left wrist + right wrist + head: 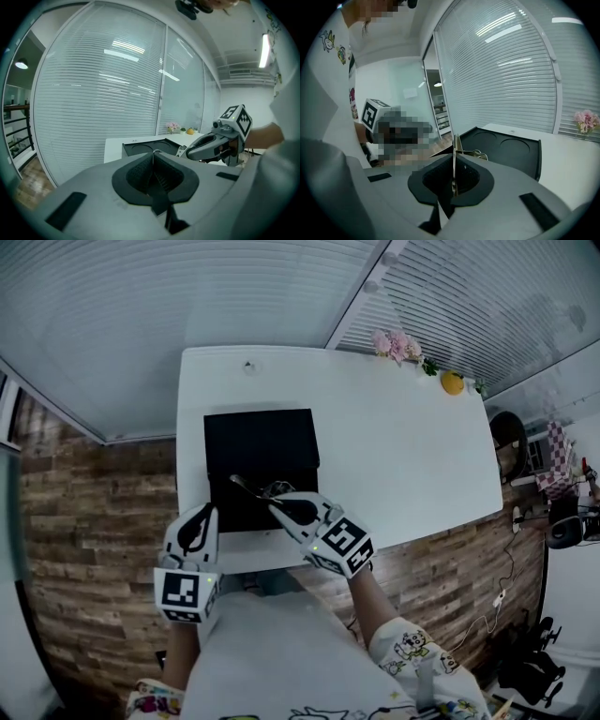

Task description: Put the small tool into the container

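Right gripper (453, 161) pinching a thin metal tool (456, 143), its far end hard to make out; left gripper (153, 158) pressed together, empty; black container (262, 442) on the white tabletop (403, 446), window blinds (187, 296) behind

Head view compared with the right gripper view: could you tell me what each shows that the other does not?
Only the head view: the whole white table and a yellow fruit at its far edge.
Only the right gripper view: the right tool shut on a thin metal piece, seen close up, and two round recesses in the black tray.
Both: the tray, the metal piece, pink flowers and window blinds.
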### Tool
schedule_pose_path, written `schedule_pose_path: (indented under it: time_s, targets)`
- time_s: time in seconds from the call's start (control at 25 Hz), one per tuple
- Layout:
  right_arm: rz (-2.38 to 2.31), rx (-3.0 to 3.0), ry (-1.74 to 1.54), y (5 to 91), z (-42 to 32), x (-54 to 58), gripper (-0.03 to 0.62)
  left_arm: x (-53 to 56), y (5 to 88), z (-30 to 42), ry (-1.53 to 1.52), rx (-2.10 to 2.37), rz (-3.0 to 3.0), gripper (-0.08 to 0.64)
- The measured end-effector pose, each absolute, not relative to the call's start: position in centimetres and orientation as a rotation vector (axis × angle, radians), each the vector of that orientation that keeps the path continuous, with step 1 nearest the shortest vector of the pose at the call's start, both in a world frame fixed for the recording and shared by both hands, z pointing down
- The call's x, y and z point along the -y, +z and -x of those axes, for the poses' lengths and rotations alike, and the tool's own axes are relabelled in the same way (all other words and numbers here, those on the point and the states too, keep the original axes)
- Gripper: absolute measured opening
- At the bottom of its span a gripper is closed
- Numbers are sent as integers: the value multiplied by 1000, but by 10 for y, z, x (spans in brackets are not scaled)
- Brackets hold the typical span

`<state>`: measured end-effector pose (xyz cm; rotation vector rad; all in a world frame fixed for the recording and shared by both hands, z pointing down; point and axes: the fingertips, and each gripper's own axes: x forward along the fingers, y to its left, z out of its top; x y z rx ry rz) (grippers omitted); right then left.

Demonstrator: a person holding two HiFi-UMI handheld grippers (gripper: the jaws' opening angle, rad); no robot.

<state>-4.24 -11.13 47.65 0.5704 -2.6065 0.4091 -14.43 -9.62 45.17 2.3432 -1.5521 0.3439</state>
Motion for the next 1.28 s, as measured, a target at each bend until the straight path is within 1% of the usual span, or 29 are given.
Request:
schedule_pose_path:
  time_s: [0.64, 1.28]
  targets:
    - [-299, 2502, 443, 512, 67, 110, 0, 87, 474, 153, 355, 1517, -2288, 11]
    - [-38, 2348, 596, 534, 70, 109, 0, 79, 483, 153, 356, 1509, -2271, 11]
